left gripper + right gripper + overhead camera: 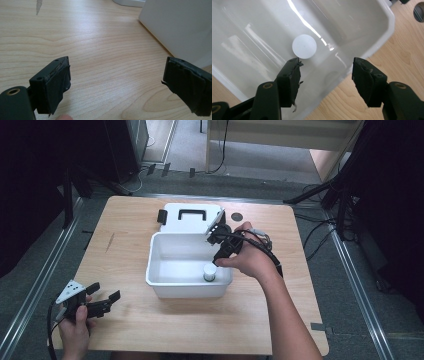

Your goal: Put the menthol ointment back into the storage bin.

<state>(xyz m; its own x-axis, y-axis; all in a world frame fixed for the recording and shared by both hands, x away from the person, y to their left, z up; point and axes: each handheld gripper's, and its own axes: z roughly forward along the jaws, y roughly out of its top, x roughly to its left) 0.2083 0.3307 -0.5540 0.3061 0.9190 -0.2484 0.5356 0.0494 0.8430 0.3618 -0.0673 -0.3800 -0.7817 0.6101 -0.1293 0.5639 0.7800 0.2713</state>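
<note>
Right gripper view: white-capped bottle (304,46) upright

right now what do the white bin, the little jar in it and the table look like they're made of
White bin: likely glossy plastic; bright streak reflections run across its inner walls in the right gripper view.
Little jar: matte white cap, probably plastic; its greenish body is too small to judge.
Table: light wood-grain top, smooth; solid wood or laminate, cannot tell.
</note>
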